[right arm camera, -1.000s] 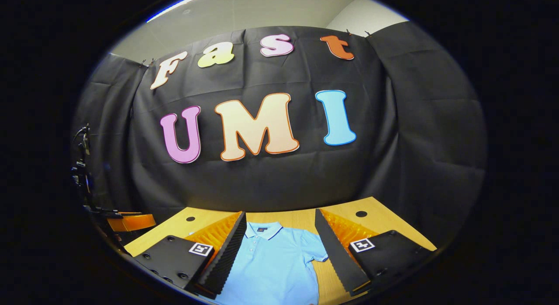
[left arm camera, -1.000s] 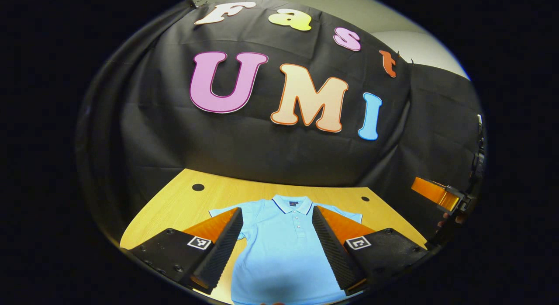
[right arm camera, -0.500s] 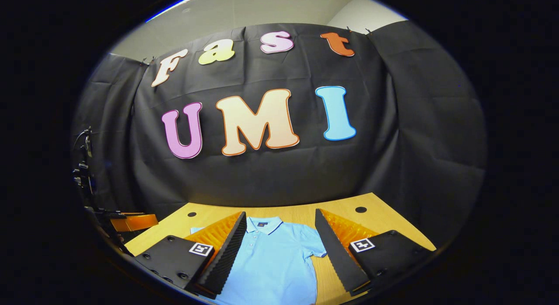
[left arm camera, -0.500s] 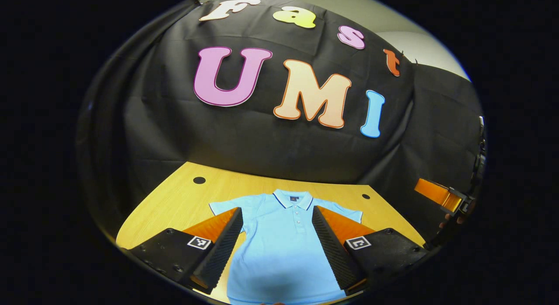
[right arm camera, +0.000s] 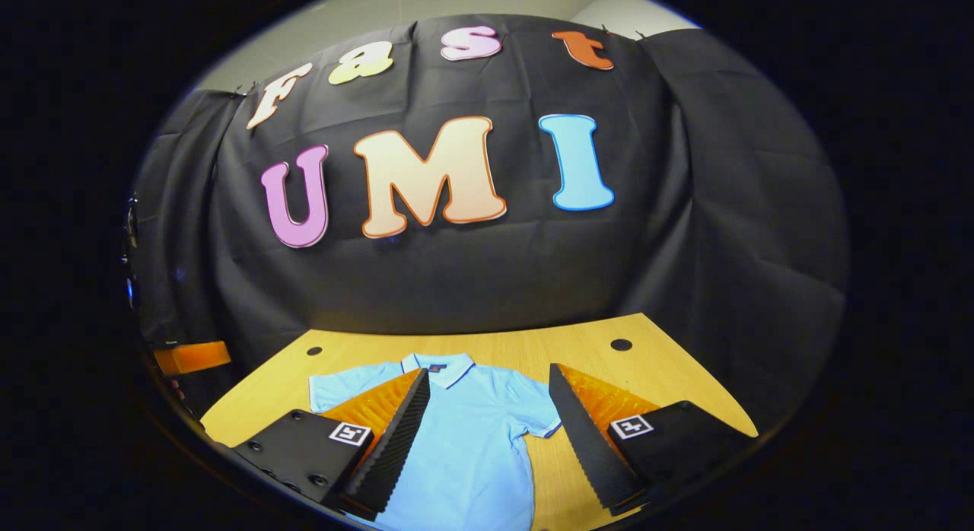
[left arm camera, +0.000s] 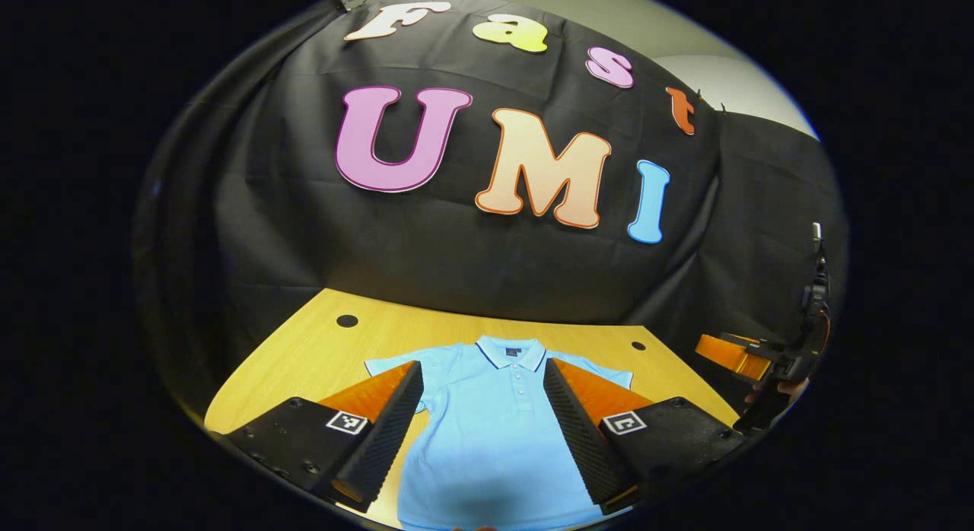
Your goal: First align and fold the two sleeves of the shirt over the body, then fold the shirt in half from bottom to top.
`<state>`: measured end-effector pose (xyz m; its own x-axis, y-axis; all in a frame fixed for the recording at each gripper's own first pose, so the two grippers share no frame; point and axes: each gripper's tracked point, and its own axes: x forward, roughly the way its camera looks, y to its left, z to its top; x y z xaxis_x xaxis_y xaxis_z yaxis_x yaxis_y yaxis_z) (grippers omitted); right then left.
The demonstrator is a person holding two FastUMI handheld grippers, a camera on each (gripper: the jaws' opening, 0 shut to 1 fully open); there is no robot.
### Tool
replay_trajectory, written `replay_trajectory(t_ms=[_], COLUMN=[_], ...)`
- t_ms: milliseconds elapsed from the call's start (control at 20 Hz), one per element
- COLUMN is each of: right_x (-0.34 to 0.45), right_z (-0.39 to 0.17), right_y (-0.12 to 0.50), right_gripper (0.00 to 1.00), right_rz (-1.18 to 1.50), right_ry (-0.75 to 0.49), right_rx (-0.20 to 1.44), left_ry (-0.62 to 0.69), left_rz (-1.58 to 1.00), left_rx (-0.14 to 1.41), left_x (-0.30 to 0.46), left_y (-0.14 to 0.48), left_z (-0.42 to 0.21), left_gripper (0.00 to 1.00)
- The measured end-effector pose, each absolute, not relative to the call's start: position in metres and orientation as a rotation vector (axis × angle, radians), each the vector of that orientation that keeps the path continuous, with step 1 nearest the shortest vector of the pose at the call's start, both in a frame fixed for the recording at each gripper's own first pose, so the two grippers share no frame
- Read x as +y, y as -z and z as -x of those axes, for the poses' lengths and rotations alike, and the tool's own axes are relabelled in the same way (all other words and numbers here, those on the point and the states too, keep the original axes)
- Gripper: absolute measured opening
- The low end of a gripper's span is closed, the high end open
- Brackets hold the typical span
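A light blue short-sleeved polo shirt (left arm camera: 494,432) with a dark-edged collar lies flat and face up on the pale wooden table (left arm camera: 319,348), its collar toward the black cloth wall (left arm camera: 426,242) at the back and both sleeves spread out to the sides, unfolded. In the left gripper view, the left gripper (left arm camera: 482,409) hovers above the shirt's body with its fingers spread wide and nothing between them; the button placket and collar sit in the gap, and each finger covers part of a sleeve. At the right edge of that view the right gripper (left arm camera: 734,354) appears farther off, with a bit of the hand (left arm camera: 776,390) holding it, off past the table's right side; from there I cannot tell how its fingers stand. The right gripper view settles that: the right gripper (right arm camera: 487,413) is wide apart and empty, looking at the shirt (right arm camera: 472,440) from its right side, with the right sleeve hem lying on bare wood of the table (right arm camera: 609,364) in the gap. This view also shows the left sleeve clear of the fingers, two dark round holes in the tabletop, and part of the left gripper (right arm camera: 190,356) at the far left edge.
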<state>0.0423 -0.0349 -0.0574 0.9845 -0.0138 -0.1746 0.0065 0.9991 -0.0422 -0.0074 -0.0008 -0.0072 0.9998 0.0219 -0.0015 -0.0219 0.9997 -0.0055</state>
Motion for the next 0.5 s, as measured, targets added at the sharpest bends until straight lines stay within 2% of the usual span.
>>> replay_trajectory(t_ms=[250, 300, 350, 500], right_x=[-0.058, -0.062, -0.069, -0.093], right_z=[-0.091, -0.103, -0.115, -0.149], right_y=[0.093, 0.099, 0.107, 0.13], right_gripper=[0.98, 0.95, 0.98, 0.98], right_rz=[0.04, 0.021, 0.006, -0.001], right_ry=[0.024, 0.025, 0.03, 0.053], right_rx=[0.276, 0.298, 0.321, 0.374], left_ry=[-0.074, -0.087, -0.101, -0.139], left_rz=[0.025, 0.026, 0.023, 0.017], left_rx=[0.018, 0.022, 0.029, 0.048], left_x=[0.014, 0.017, 0.021, 0.03], left_y=[0.015, 0.017, 0.019, 0.027], left_z=[0.016, 0.017, 0.018, 0.019], left_gripper=[0.95, 0.96, 0.95, 0.95])
